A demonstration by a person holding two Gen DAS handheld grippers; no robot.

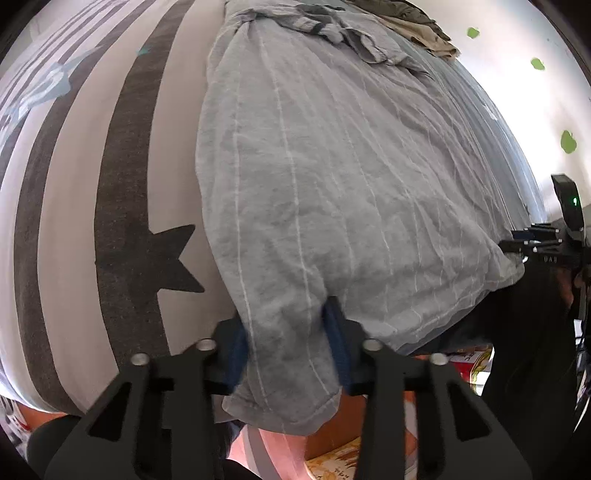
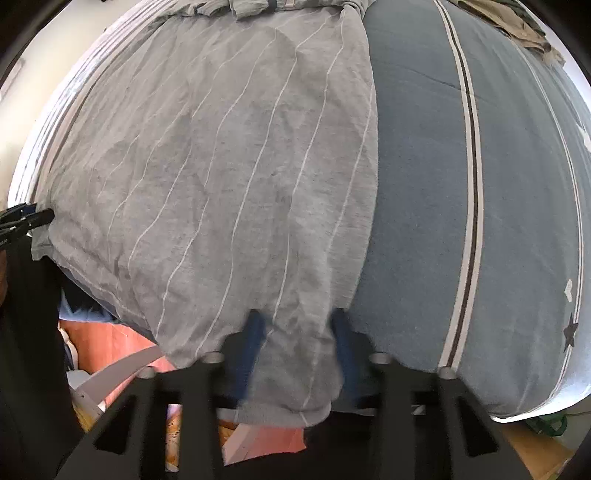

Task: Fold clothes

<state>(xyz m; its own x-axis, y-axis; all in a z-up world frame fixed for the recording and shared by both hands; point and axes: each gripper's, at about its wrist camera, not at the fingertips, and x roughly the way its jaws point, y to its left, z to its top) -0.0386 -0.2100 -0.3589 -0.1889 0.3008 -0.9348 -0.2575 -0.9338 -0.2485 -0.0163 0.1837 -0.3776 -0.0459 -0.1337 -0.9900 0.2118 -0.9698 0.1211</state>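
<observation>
The grey striped garment (image 1: 332, 177) lies spread flat on the bed (image 1: 122, 155), its near hem hanging over the bed edge toward the person. The left gripper (image 1: 286, 347) is clamped on the hem at one near corner: its blue pads (image 1: 338, 343) stand on either side of a bunched tongue of cloth. The right gripper (image 2: 295, 350) is clamped on the other near corner in the same way, with cloth gathered between its pads (image 2: 253, 347).

Step in hand, as judged from this layout: take both near corners and carry them to the far end to make the first fold.

1. Confirm that each grip holds every layer of the hem, not only the top one.
2. Lift both corners together and keep them level, so that the hem stays taut between them.
3. Travel in line with the white stripes; a skewed path will give a crooked fold.
4. Lay the hem down on the bunched far end (image 1: 317, 22) and release only when the cloth rests flat.

Limits of view:
- The pad faces are covered by cloth, so the firmness of each grip cannot be confirmed.
- The far end of the garment is crumpled; whether it is a collar, sleeves or a waistband cannot be told.
- A second, olive-brown garment (image 1: 417, 26) at the far corner is cut off by the frame.
- The floor below the bed edge shows only orange and patterned fragments.
- Both grippers are slightly blurred.
</observation>
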